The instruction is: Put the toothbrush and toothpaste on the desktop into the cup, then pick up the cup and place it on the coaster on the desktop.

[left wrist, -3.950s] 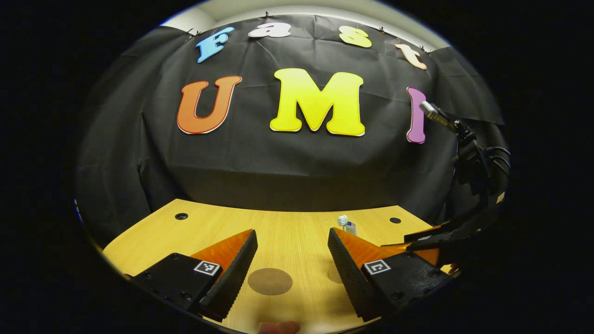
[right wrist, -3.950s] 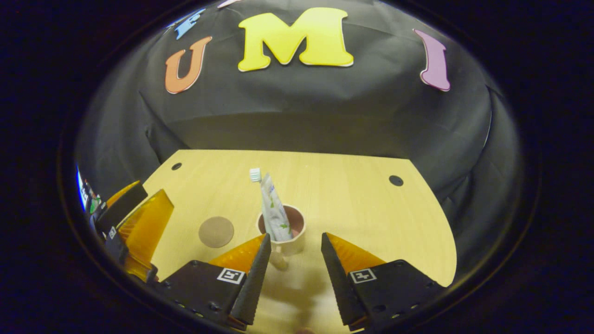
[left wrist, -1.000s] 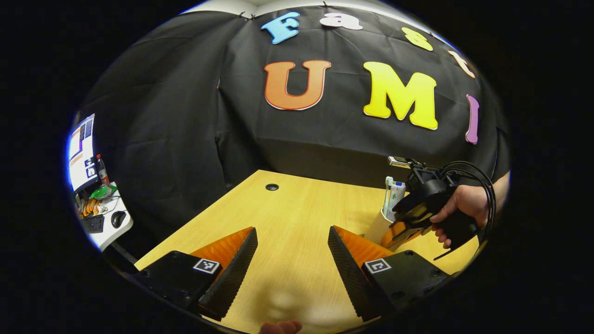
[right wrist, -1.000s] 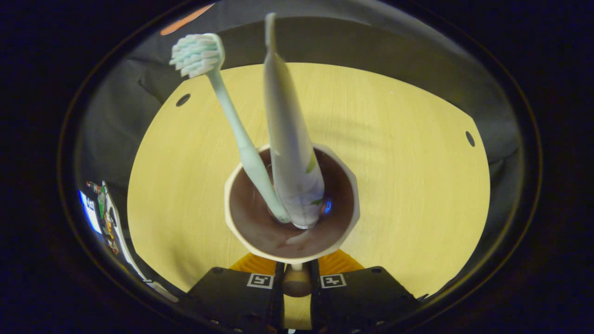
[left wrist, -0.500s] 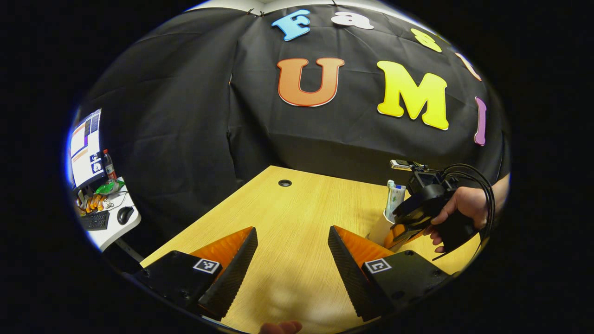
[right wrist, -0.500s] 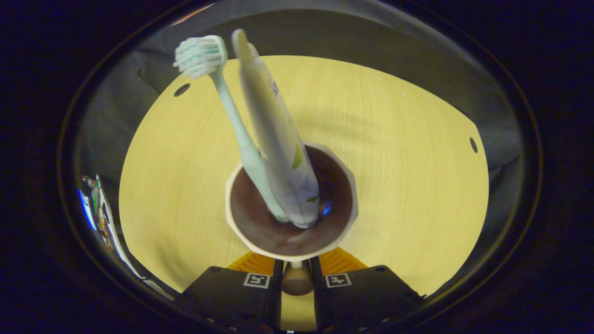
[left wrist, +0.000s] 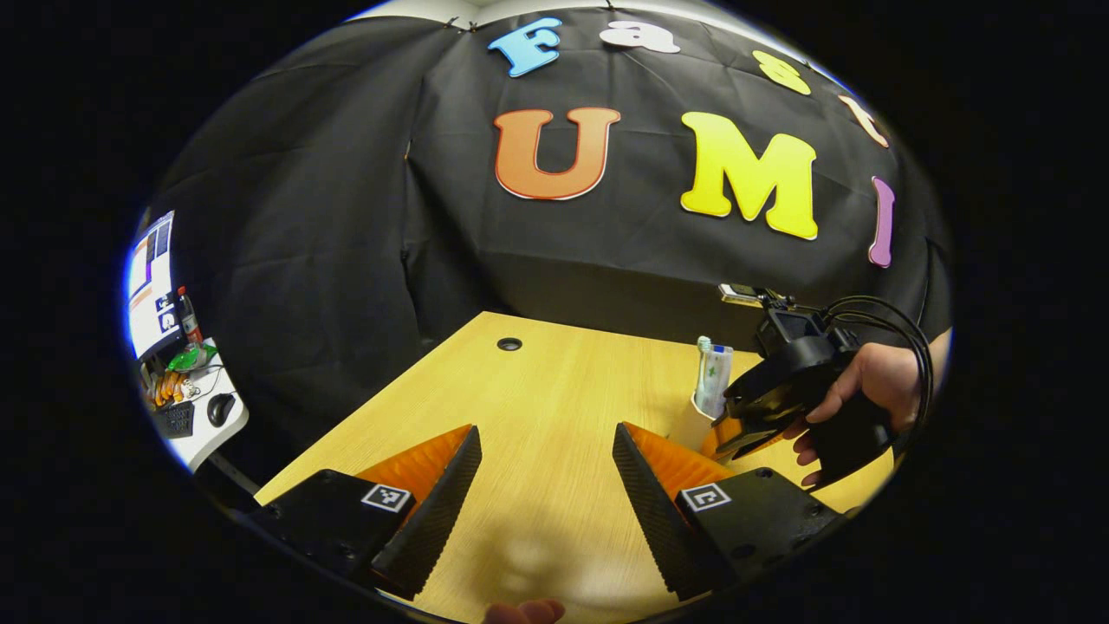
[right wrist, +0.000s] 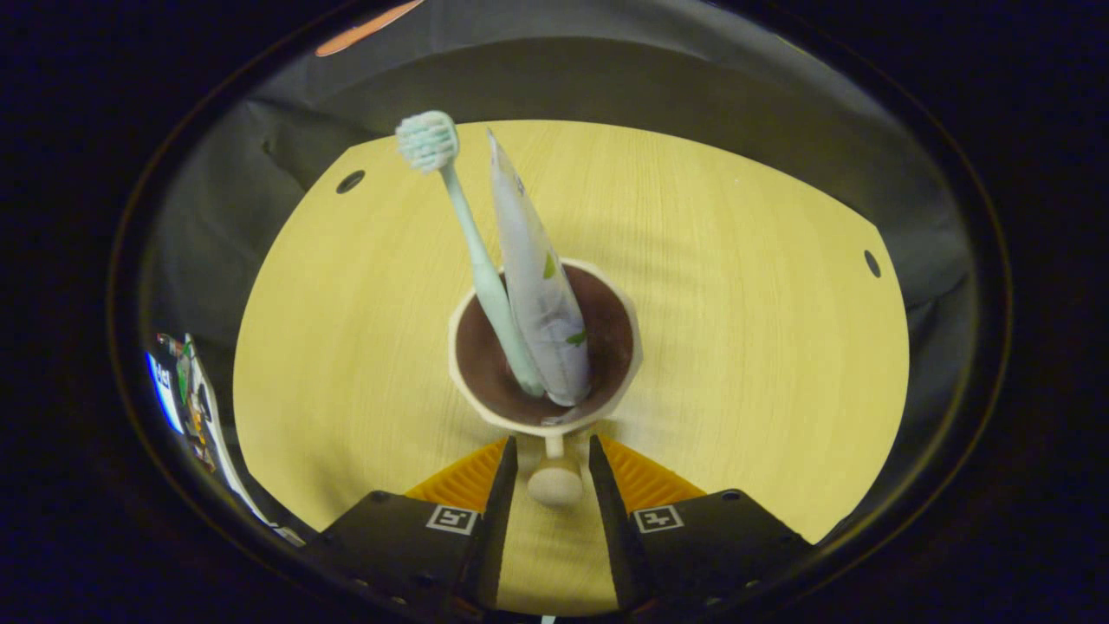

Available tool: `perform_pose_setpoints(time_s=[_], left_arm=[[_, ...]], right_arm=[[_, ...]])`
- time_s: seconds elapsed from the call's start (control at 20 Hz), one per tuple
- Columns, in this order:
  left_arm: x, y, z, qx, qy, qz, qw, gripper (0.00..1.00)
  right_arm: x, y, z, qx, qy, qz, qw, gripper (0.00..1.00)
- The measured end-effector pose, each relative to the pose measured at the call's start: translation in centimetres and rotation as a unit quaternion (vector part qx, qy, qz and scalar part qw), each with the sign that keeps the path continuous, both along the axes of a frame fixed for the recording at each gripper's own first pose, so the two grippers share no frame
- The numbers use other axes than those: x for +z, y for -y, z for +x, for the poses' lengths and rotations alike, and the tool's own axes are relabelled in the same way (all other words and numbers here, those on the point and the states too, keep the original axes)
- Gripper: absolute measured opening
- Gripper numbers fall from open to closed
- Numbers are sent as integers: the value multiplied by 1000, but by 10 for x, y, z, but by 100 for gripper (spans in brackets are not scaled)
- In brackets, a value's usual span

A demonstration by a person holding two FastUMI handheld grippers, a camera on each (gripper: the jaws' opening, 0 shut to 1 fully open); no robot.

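Observation:
A cream cup (right wrist: 544, 347) with a brown inside stands on the wooden desk (right wrist: 736, 303). A pale green toothbrush (right wrist: 463, 234) and a white toothpaste tube (right wrist: 533, 277) lean upright in it. My right gripper (right wrist: 552, 444) is open, one finger on each side of the cup's knobbed handle (right wrist: 554, 481) with small gaps. The left gripper view has the same cup (left wrist: 700, 407) at the right, with the right gripper (left wrist: 736, 433) and a hand (left wrist: 858, 381) behind it. My left gripper (left wrist: 544, 431) hangs open over bare desk, holding nothing.
The desk has round cable holes (right wrist: 350, 181) (right wrist: 869, 263) near its far corners. Off its left edge stands a white side table (left wrist: 186, 407) with a monitor, keyboard and mouse. Black cloth walls close the back.
My right gripper's fingers have parted from the cup's handle and drawn back a little; the cup now looks smaller and stands on the desk. The left gripper barely moved.

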State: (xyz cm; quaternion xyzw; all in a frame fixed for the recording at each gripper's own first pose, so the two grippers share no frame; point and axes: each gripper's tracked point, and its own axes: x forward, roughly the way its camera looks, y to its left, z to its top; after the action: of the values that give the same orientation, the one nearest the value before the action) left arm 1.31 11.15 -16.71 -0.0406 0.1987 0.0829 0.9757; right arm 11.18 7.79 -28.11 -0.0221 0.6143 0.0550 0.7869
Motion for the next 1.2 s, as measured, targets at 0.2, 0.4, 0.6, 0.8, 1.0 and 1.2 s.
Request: perform_pose_setpoints(time_s=[0.2,0.4,0.6,0.8,1.0,1.2], left_arm=[[17,17,5,-27,17,10,999,97],[33,43,11,-52,29,-6,998,96],[60,69,18,-80,53,-1,995,97],[88,90,15,-98,66,-6,993,96],[121,103,12,-106,91,0,990,96],[149,114,7,-109,113,11,988,96]], right_arm=[[32,12,-18,-22,28,18,999,51],[69,35,-42,-48,66,32,996,50],[106,70,-63,-67,119,30,990,50],[156,101,-69,-70,217,22,973,50],[218,123,-72,-72,325,19,943,51],[270,134,-74,-64,420,13,905,51]])
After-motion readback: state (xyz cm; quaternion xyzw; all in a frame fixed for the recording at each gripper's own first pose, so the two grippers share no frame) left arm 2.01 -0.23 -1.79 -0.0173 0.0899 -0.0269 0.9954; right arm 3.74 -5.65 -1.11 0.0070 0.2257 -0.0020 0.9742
